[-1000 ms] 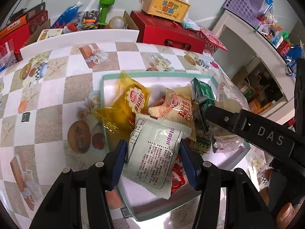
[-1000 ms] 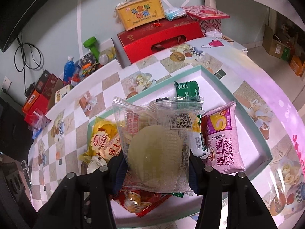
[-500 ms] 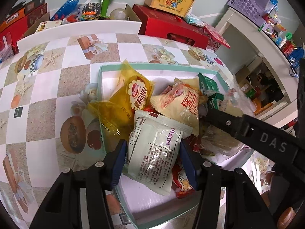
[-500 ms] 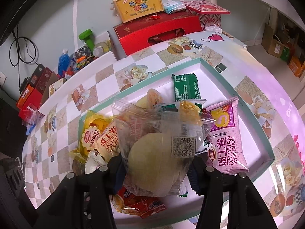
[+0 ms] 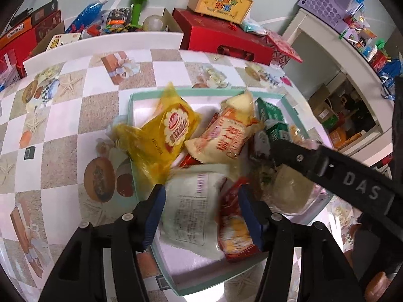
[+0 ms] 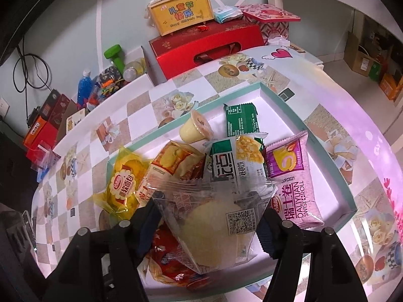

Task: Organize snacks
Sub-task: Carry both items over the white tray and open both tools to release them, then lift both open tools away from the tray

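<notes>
A white tray with a teal rim (image 5: pixel 191 90) (image 6: pixel 262 86) holds several snack packets. My left gripper (image 5: pixel 202 211) hangs over its near end, jaws opening. A pale green packet (image 5: pixel 191 209) is blurred between them, clear of the right pad, beside a red packet (image 5: pixel 234 226). My right gripper (image 6: pixel 206 226) is opening too. A clear packet with a round pale cake (image 6: pixel 214 229) sags tilted between its fingers onto the pile. Further in lie a yellow bread packet (image 5: pixel 171 130), a pink Swiss roll packet (image 6: pixel 292 183), a green packet (image 6: pixel 240 123) and a pudding cup (image 6: pixel 196 128).
The tray sits on a checked tablecloth (image 5: pixel 63 130). Behind the table stand a red gift box (image 5: pixel 226 40), a yellow carry box (image 5: pixel 221 2), a green dumbbell (image 5: pixel 138 5) and a blue bottle (image 5: pixel 88 12). A white shelf (image 5: pixel 352 58) is to the right.
Both pairs of jaws have widened. The pale green packet has slipped down and blurred in the left jaws. The clear cake packet has sunk and tipped toward the tray.
</notes>
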Motion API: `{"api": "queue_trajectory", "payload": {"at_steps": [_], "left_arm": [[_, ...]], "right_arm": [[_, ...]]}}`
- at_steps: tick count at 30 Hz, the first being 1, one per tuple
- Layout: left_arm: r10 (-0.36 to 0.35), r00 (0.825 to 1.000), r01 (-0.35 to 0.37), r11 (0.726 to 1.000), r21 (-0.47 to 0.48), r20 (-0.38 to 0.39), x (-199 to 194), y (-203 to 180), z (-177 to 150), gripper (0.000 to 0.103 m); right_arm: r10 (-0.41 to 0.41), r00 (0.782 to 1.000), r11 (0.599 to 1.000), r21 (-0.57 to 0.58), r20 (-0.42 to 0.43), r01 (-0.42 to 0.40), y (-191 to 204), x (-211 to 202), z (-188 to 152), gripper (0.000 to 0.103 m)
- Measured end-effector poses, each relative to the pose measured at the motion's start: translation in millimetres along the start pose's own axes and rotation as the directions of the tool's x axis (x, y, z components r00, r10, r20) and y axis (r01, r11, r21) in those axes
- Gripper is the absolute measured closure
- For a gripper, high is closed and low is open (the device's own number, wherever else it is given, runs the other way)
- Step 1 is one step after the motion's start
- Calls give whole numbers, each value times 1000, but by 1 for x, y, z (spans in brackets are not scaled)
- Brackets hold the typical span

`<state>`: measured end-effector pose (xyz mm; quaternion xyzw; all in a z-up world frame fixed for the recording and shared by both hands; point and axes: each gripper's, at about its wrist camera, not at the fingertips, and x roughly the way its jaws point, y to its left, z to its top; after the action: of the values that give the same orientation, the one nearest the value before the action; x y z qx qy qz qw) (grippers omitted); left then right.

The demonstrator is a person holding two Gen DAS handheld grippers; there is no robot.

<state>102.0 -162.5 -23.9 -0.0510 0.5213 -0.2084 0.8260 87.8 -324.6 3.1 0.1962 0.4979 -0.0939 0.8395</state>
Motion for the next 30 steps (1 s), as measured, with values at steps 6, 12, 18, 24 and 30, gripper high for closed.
{"api": "queue_trajectory", "payload": {"at_steps": [6,12,18,24,30], "left_arm": [[3,1000,-3,1000,-14,9,-9,3,2,36],[28,999,-27,998,-49,16,-20,11,4,36],[98,995,-95,986,-140,11,-24,35,5,35],[231,970,-214,956,-202,68,-36,61,5,12],[353,932,-330,920,-211,85,-43,78,6,0]], "right_arm": [[-1,1000,1000,-7,9,1,2,-4,0,32],[1,1000,1000,-14,2,-1,4,-2,0,24],[1,1000,999,-32,-4,-2,8,0,-1,13],[0,1000,999,-55,0,0,11,2,-1,0],[-4,1000,996,-89,2,4,19,3,-4,0]]}}
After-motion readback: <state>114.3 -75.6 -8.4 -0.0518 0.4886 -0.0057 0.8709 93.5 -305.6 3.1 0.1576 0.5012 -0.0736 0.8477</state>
